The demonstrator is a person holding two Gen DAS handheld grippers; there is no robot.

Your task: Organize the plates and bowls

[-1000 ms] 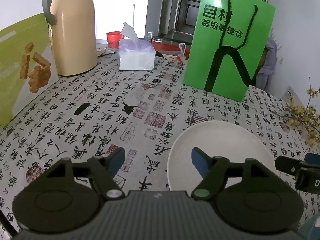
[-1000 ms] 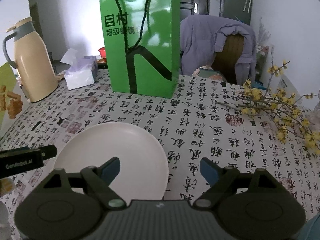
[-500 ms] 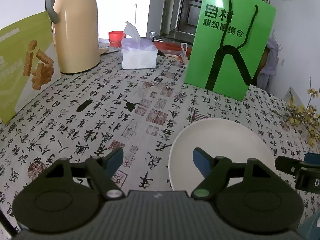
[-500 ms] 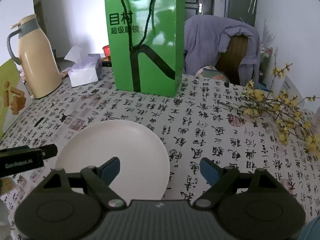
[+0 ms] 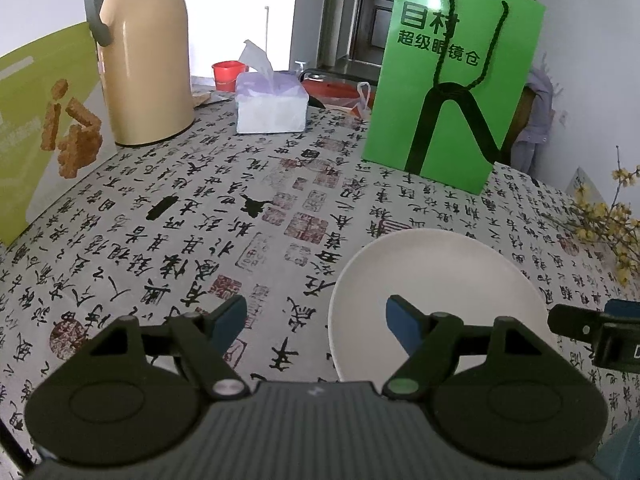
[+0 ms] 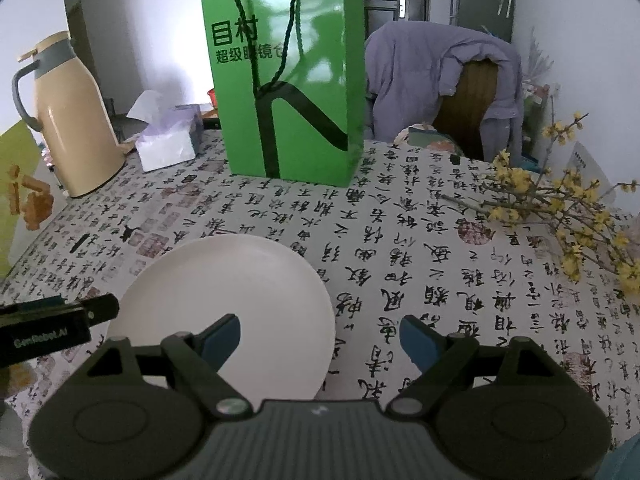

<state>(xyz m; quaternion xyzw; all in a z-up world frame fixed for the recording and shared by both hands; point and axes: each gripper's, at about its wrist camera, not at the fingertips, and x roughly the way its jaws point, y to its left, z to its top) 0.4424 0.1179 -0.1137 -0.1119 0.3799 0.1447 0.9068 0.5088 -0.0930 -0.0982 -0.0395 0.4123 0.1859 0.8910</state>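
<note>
A round white plate (image 5: 436, 280) lies flat on the calligraphy-print tablecloth (image 5: 192, 216). My left gripper (image 5: 316, 316) hovers open at the plate's left rim, its right blue finger over the plate and its left one over cloth. In the right wrist view the same plate (image 6: 240, 280) sits low and left. My right gripper (image 6: 320, 336) is open across the plate's right rim, with nothing between its fingers. The other gripper's black tip shows at each view's edge. No bowl is in view.
A green paper bag (image 5: 452, 92) stands behind the plate. A beige thermos jug (image 5: 144, 64), a tissue box (image 5: 272, 108) and a green snack box (image 5: 36, 136) sit at the left. Yellow flower branches (image 6: 560, 208) lie at the right. A chair with a purple jacket (image 6: 436, 80) stands beyond.
</note>
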